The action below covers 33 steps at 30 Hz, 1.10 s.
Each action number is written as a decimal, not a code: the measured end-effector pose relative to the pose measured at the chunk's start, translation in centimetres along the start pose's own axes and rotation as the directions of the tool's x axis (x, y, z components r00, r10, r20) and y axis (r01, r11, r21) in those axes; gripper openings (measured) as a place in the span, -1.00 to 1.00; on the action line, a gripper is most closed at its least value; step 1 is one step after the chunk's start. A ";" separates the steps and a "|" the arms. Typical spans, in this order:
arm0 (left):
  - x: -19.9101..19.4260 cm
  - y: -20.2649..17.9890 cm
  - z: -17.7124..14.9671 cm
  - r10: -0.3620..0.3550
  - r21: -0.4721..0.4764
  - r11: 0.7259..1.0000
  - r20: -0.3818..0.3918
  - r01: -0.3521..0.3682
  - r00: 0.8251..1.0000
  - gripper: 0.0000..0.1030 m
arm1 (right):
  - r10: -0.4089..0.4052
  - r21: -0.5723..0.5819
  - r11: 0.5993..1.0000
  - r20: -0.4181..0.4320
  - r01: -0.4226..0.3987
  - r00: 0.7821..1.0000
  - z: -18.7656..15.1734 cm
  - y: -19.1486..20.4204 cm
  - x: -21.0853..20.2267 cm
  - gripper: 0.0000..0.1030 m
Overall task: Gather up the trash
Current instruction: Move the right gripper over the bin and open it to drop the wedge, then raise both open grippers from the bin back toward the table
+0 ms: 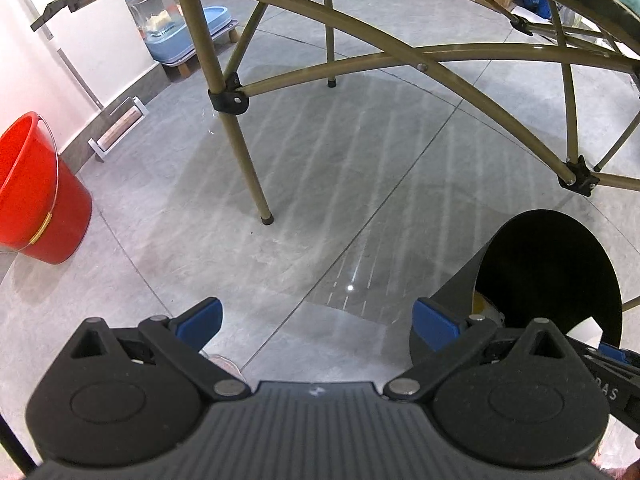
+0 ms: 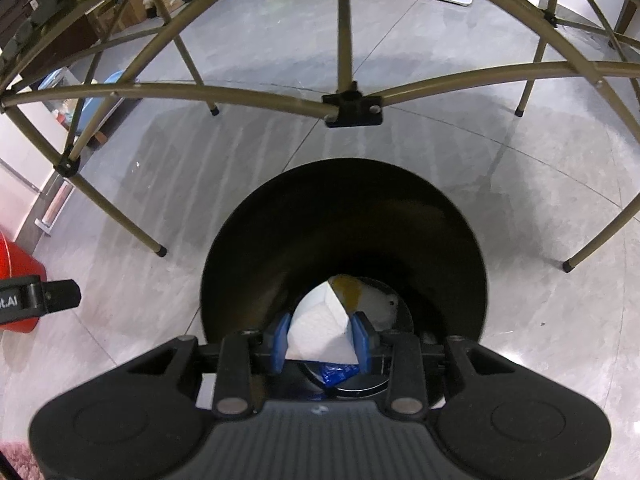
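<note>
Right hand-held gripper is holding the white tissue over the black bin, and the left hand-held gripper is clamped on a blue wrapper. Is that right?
Not quite. The left hand-held gripper holds nothing: in the left wrist view its jaws stand wide open over bare floor. The rest holds: the right wrist view shows the right hand-held gripper gripping the white tissue over the black bin.

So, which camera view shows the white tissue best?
The right wrist view. There the white tissue sits between the right gripper jaws, over the open black bin, with its yellow stain visible. The left wrist view shows only a small pale and yellow scrap inside the bin mouth.
</note>
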<state>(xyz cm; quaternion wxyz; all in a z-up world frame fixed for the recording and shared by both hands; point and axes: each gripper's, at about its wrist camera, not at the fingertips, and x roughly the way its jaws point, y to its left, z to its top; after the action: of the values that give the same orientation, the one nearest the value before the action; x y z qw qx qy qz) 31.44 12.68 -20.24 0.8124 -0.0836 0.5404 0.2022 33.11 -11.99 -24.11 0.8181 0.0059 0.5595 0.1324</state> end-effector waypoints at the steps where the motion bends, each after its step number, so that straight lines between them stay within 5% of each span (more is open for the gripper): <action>1: 0.0 0.0 0.0 -0.001 0.001 1.000 0.000 0.001 1.000 1.00 | -0.002 0.000 1.000 -0.002 0.002 1.000 0.0 0.1 0.1 -0.37; 16: -0.1 -0.2 -0.1 -0.008 0.015 1.000 -0.002 0.008 1.000 1.00 | -0.023 -0.006 1.000 -0.015 0.023 1.000 0.2 0.6 1.3 -0.28; 18: -0.2 -0.4 -0.1 -0.009 0.018 1.000 -0.001 0.009 1.000 1.00 | -0.033 -0.004 0.999 -0.016 0.033 0.999 0.3 0.4 1.3 -0.11; 20: -0.2 -0.4 -0.1 -0.009 0.018 1.000 -0.001 0.009 1.000 1.00 | -0.051 0.006 0.999 -0.009 0.051 0.999 0.3 0.1 1.2 0.48; 23: -0.2 -0.5 -0.1 -0.009 0.020 1.000 -0.003 0.009 1.000 1.00 | -0.059 0.014 0.998 -0.008 0.059 0.998 0.4 -0.3 1.0 0.86; 33: -0.3 -0.9 -0.2 -0.014 0.034 0.999 -0.004 0.014 1.000 1.00 | -0.043 0.009 0.999 -0.011 0.043 0.999 0.2 -0.5 0.5 1.00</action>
<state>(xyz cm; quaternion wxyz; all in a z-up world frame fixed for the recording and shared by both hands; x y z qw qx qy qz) 31.60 11.70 -20.13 0.8142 -0.0738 0.5446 0.1871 33.59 -12.33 -24.52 0.8177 -0.0032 0.5645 0.1126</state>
